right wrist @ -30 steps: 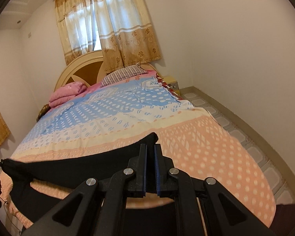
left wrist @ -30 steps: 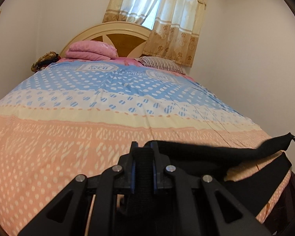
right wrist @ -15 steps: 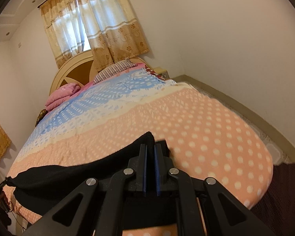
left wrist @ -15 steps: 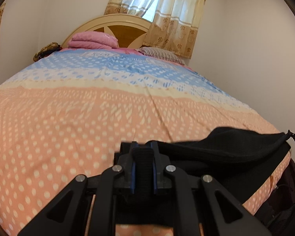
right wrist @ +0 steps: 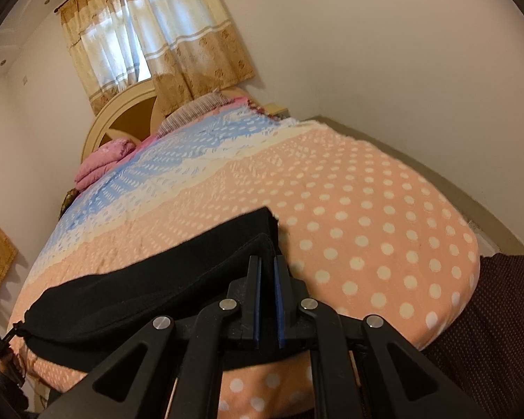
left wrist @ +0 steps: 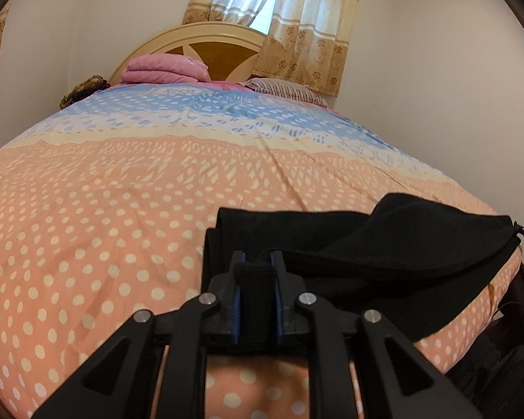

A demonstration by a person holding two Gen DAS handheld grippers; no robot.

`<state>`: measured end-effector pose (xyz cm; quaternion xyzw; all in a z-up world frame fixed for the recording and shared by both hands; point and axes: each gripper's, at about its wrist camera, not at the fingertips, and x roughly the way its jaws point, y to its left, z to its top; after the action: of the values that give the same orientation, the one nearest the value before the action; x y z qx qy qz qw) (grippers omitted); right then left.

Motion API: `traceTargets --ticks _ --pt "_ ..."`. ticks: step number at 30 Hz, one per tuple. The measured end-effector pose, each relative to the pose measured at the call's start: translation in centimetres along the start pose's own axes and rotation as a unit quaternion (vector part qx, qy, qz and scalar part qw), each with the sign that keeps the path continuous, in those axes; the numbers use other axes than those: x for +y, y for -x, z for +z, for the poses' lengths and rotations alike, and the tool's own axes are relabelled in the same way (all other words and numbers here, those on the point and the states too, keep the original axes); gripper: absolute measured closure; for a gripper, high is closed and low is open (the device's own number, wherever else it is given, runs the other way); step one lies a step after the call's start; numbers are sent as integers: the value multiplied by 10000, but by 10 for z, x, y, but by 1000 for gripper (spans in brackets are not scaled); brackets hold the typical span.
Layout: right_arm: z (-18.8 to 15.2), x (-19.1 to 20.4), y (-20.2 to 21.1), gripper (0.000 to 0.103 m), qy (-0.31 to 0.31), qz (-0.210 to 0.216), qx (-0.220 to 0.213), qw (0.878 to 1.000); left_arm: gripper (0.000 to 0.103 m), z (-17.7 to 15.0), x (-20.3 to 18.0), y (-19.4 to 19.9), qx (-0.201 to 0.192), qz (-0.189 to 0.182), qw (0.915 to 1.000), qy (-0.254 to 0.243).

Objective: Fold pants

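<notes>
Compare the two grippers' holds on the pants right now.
The left gripper has a thick bunch of the black pants visibly filling the gap between its fingers. The right gripper shows a slimmer gap, with only a thin edge. Both are low over the bedspread.

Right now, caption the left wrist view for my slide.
Left gripper clamps black pants over the dotted bedspread.
</notes>
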<state>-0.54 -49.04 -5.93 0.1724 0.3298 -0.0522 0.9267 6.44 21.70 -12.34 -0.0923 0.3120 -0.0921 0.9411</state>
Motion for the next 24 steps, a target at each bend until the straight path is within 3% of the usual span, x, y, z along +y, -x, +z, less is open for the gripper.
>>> traceTargets --ticks 3,7,9,15,19,24 --pt "0 -2 8 87 -2 -43 40 10000 82 -5 -1 3 -27 71 9999 -110" --pt "1 5 31 60 86 -229 -89 9997 67 -6 -4 11 -145 321 9988 -328" --pt "3 16 44 60 195 -248 -182 9993 56 -5 -4 16 -204 441 9981 -376" --pt "7 99 57 60 1117 94 -153 9936 42 0 0 36 -339 523 9971 -447" --pt "-11 185 35 60 2046 587 198 9769 41 3 -5 44 -415 585 9963 -480" --pt "-73 301 -9 60 3195 1481 874 9319 37 8 -7 60 -669 439 9963 -303"
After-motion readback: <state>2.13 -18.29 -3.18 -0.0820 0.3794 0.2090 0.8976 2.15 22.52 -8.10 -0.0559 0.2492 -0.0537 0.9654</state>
